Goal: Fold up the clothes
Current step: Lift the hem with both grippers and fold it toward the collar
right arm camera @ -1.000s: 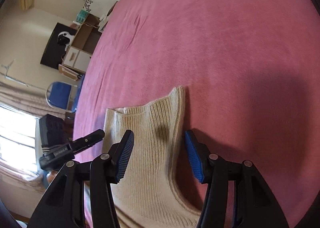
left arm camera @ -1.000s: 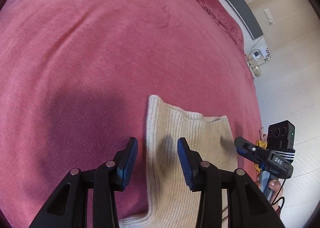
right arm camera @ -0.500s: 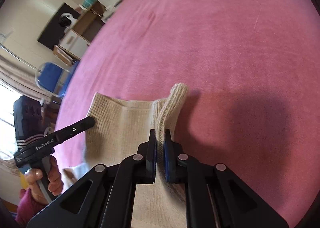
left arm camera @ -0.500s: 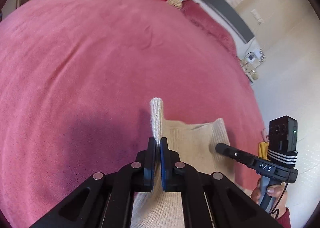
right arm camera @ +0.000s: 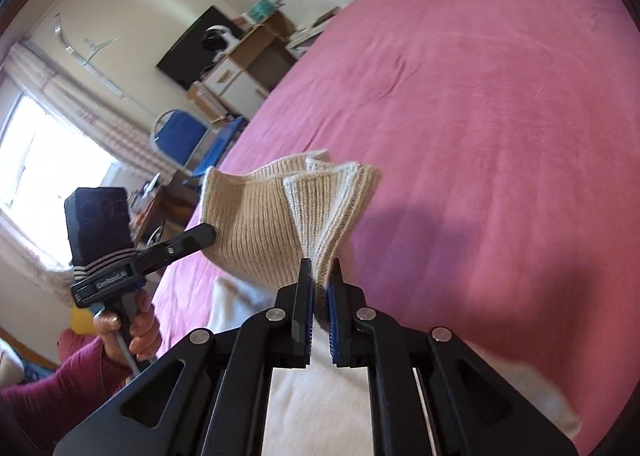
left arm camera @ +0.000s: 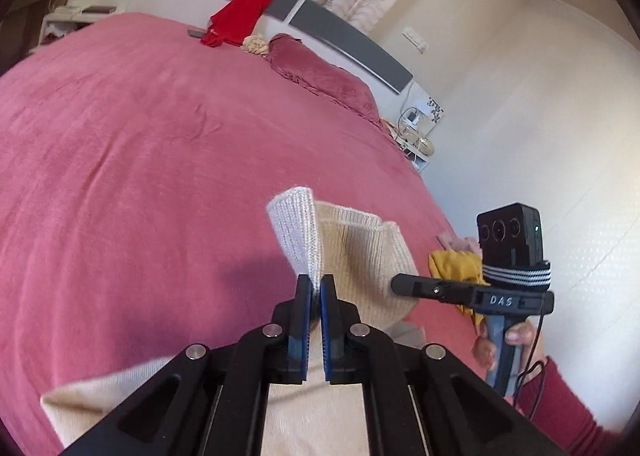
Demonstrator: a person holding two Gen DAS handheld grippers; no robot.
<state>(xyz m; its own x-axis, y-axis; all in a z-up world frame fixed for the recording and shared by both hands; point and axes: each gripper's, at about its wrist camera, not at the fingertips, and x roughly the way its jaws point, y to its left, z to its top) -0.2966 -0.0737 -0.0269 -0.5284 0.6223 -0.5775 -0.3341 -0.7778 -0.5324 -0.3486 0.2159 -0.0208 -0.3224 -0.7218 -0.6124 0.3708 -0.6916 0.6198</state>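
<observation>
Left gripper (left arm camera: 316, 288): blue pads pinched tight on ribbed edge of cream knit garment (left arm camera: 360, 252), fold sticking up toward 12 o'clock. Right gripper (right arm camera: 320, 288): clamped on other ribbed corner, knit fanning toward 12 o'clock. Garment's gripped end raised off pink bedspread (left arm camera: 140, 159), remainder trailing toward 6 o'clock under both tools. Red cloth (left arm camera: 244, 13) draped on headboard (left arm camera: 348, 43), 12 o'clock, well apart.

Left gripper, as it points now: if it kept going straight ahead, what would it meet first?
Beyond the cream knit sweater already pinched in the left gripper, probably the pink bedspread. No other object shows in that line, though depth is hard to judge through the fisheye.
</observation>
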